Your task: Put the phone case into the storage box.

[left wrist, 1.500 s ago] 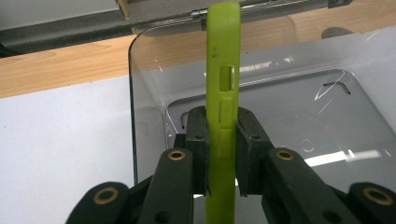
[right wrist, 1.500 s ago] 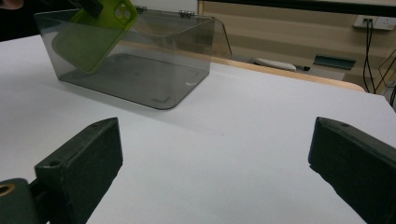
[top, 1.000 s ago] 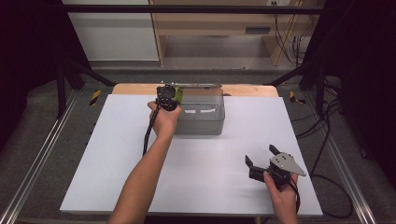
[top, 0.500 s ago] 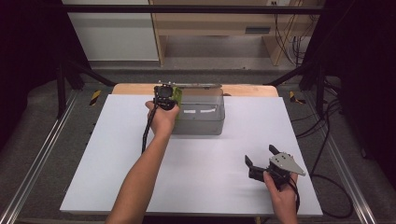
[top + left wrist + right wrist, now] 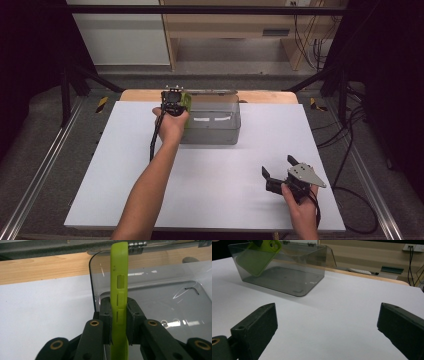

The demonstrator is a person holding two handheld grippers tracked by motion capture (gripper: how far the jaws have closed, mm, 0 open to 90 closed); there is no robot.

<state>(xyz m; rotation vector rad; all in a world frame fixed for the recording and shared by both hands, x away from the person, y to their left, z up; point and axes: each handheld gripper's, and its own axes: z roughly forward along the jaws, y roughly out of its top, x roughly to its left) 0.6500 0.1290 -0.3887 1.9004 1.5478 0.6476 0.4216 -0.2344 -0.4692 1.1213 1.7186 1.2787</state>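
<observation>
Gripping a lime-green phone case (image 5: 119, 302) edge-on between its two black jaws, the left gripper (image 5: 173, 101) is sitting at the left end of a smoky transparent box (image 5: 212, 120), up around twelve o'clock on the white table top (image 5: 125, 165) as I look down from the high view. In the left gripper view the case is standing upright in that clamp, its thin side with the button slots facing the camera, and its upper part is rising past the box's rounded near wall (image 5: 93, 285); the jaws are pressing on both of its faces. From the right gripper view the same case (image 5: 259, 257) is showing tilted, its camera cut-out uppermost, seen through the tinted wall at the box's (image 5: 287, 270) left end, so its lower part is lying inside the box, though I cannot tell whether it is touching the floor of it. The box is standing on the table just before the bare wooden strip (image 5: 265, 96) at the far edge. The right gripper (image 5: 281, 173) is waiting well apart from all this, down near five o'clock, held low over the table with its jaws spread wide and nothing between them. The left forearm (image 5: 150, 185) is stretching diagonally from the bottom edge up to the box.
</observation>
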